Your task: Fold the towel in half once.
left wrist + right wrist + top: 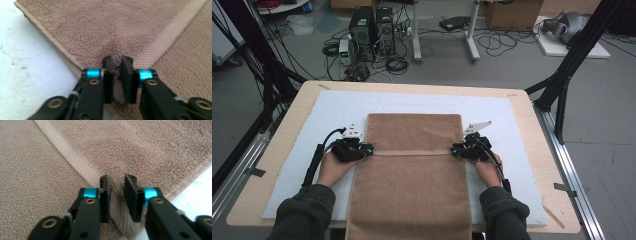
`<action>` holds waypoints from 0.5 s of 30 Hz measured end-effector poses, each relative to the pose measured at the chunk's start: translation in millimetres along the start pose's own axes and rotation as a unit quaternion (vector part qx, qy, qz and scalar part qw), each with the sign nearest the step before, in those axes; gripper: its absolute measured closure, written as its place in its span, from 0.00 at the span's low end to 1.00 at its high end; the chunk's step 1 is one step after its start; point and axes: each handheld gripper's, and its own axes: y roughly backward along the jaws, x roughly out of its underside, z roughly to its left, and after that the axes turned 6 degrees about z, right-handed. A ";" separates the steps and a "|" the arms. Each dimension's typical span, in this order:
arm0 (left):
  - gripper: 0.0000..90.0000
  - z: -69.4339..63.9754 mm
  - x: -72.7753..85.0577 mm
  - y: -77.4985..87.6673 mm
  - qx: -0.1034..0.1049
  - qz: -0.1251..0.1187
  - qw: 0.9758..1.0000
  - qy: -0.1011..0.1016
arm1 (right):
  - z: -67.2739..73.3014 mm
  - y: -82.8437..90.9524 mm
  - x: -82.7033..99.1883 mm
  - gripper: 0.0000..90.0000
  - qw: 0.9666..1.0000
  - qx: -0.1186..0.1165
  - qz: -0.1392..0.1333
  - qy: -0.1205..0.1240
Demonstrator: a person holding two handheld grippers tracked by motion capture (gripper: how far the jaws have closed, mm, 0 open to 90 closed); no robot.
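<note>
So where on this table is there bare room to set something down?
Free: the white mat left of the towel, the strip right of it, and the band between the towel's far edge and the table rim. Crowded: both towel sides at its fold, where the left gripper and right gripper pinch the cloth.

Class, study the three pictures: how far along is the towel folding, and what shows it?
Done: the towel has one fold, its hem lying across the middle. In hand: the left gripper and right gripper pinch that hem's two ends. Left: further folds; the near end overhangs the table.
</note>
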 end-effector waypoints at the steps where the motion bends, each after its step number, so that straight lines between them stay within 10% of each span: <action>1: 0.93 -0.2 -0.4 0.2 -0.001 0.000 1.000 -0.001 | 0.1 -0.1 -0.5 0.90 1.000 0.000 0.000 0.004; 15: 0.95 5.9 -3.3 29.9 0.014 -0.054 0.998 0.024 | 5.1 22.1 -11.5 0.94 0.999 -0.013 -0.031 0.014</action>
